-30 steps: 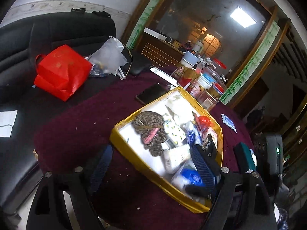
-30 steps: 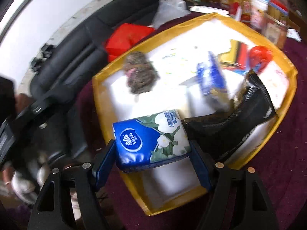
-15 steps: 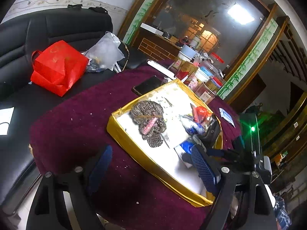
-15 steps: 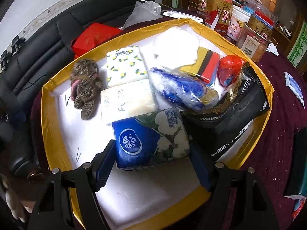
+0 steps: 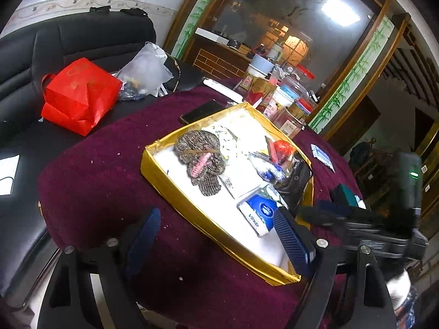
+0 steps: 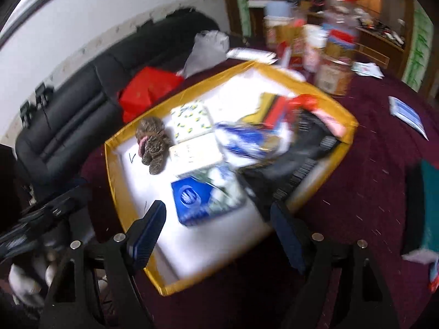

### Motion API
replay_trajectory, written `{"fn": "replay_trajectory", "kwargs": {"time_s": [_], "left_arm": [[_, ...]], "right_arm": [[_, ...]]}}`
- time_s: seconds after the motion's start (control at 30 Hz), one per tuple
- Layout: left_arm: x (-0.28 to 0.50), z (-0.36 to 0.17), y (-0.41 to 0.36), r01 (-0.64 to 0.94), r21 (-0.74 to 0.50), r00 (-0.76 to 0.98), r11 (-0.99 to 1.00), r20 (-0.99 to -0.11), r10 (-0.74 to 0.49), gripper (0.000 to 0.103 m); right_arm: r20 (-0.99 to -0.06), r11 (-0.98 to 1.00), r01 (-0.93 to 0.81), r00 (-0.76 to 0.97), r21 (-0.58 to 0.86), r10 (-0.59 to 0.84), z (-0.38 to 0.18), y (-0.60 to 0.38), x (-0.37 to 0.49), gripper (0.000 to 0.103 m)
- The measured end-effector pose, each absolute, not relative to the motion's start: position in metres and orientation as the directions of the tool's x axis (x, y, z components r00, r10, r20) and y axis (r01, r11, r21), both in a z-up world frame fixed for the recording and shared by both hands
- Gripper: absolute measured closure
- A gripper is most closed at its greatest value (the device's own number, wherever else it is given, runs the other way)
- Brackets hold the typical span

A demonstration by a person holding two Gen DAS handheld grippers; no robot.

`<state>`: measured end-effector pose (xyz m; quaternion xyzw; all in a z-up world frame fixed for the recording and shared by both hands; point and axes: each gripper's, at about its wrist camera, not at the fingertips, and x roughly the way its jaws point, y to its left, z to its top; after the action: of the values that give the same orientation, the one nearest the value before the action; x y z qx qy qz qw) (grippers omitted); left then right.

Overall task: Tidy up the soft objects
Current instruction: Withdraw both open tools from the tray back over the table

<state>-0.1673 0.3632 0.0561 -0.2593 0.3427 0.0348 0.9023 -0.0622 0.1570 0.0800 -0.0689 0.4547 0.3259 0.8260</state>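
A gold-rimmed tray (image 5: 192,211) (image 6: 115,186) with a white floor sits on the maroon table. In it lie a blue tissue pack (image 5: 259,211) (image 6: 203,194), a knitted brown toy (image 5: 203,159) (image 6: 153,142), two pale tissue packs (image 6: 192,120) (image 6: 196,153), a blue-white bag (image 6: 247,139) and a black pouch (image 6: 296,170). My left gripper (image 5: 216,238) is open and empty over the tray's near rim. My right gripper (image 6: 219,233) is open and empty, just above and behind the blue pack; its body shows in the left wrist view (image 5: 356,219).
A red bag (image 5: 76,96) and a clear plastic bag (image 5: 145,68) lie on the black sofa at the left. Jars and boxes (image 5: 277,93) crowd the table's far side. A phone (image 5: 200,111) lies behind the tray. A teal object (image 6: 428,205) sits at the right.
My right gripper let go of the blue tissue pack, which now lies in the tray, and has pulled back and up. The left gripper has drifted back slightly.
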Motion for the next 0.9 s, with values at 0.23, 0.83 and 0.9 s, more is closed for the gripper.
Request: {"fn": "replay_trajectory", "kwargs": {"time_s": [0.23, 0.83, 0.9], "left_arm": [[-0.169, 0.063, 0.344, -0.213, -0.436, 0.763, 0.874, -0.633, -0.130, 0.011], [-0.154, 0.075, 0.182, 0.100, -0.346, 0.656, 0.933, -0.682, -0.324, 0.009], [-0.155, 0.075, 0.164, 0.140, -0.329, 0.639, 0.934, -0.690, -0.339, 0.009]], "right_arm": [[-0.749, 0.878, -0.406, 0.491, 0.255, 0.444, 0.087, 0.023, -0.078, 0.022], [-0.715, 0.923, 0.114, 0.669, 0.367, 0.202, 0.063, -0.257, -0.114, 0.021], [-0.723, 0.927, 0.117, 0.664, 0.356, 0.194, 0.059, -0.261, -0.106, 0.021]]}}
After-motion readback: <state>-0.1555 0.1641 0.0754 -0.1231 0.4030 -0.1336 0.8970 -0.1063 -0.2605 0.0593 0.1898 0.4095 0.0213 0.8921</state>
